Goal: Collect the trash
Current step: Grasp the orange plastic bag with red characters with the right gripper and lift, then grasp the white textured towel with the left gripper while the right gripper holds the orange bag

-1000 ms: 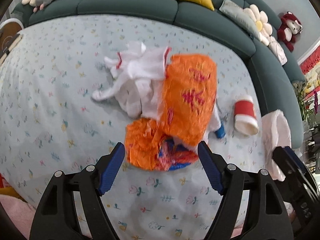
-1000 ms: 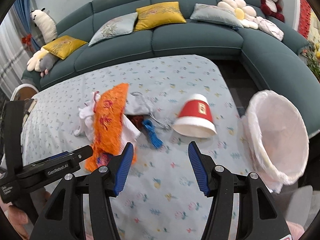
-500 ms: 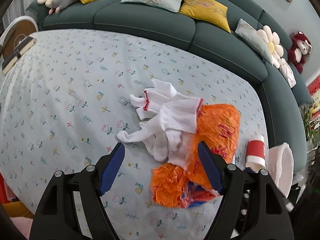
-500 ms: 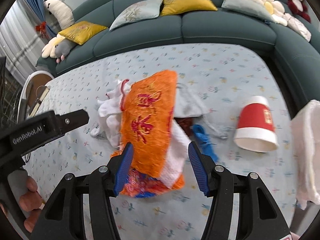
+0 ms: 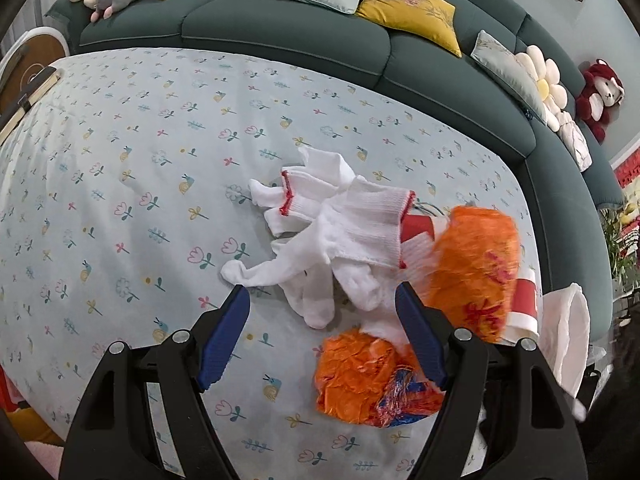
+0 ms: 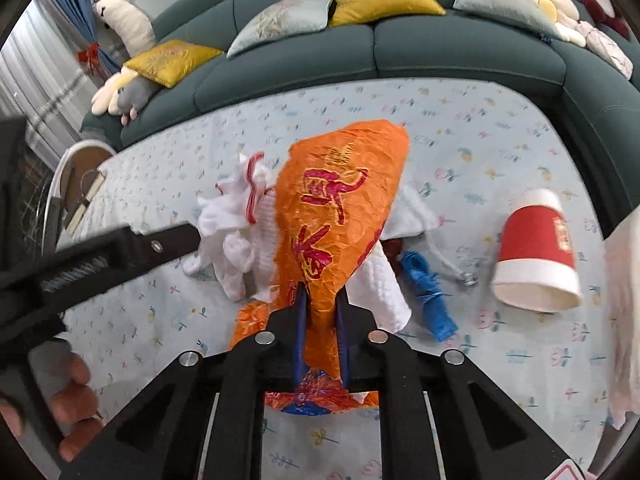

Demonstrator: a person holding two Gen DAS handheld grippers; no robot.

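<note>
A crinkled orange snack wrapper (image 6: pixel 340 200) with red characters stands up off the flowered tablecloth (image 5: pixel 120 160). My right gripper (image 6: pixel 320 296) is closing on its lower end, and both blue pads press the foil. The same wrapper (image 5: pixel 476 264) shows blurred at the right of the left wrist view, with a crumpled orange and blue part (image 5: pixel 360 376) below it. White knit gloves (image 5: pixel 340 232) with red cuffs lie beside it, also seen in the right wrist view (image 6: pixel 232 232). My left gripper (image 5: pixel 322 300) hangs open just in front of the gloves, nothing between its pads.
A red paper cup (image 6: pixel 536 248) lies on its side to the right, with a blue cord bundle (image 6: pixel 428 296) between it and the wrapper. A white bin bag (image 5: pixel 568 336) hangs at the table's right edge. A dark green sofa (image 5: pixel 280 28) curves around the far side.
My right gripper has dropped onto the orange wrapper and its jaws have come together on it. The left gripper has drifted left, from over the wrapper to in front of the gloves, still open.
</note>
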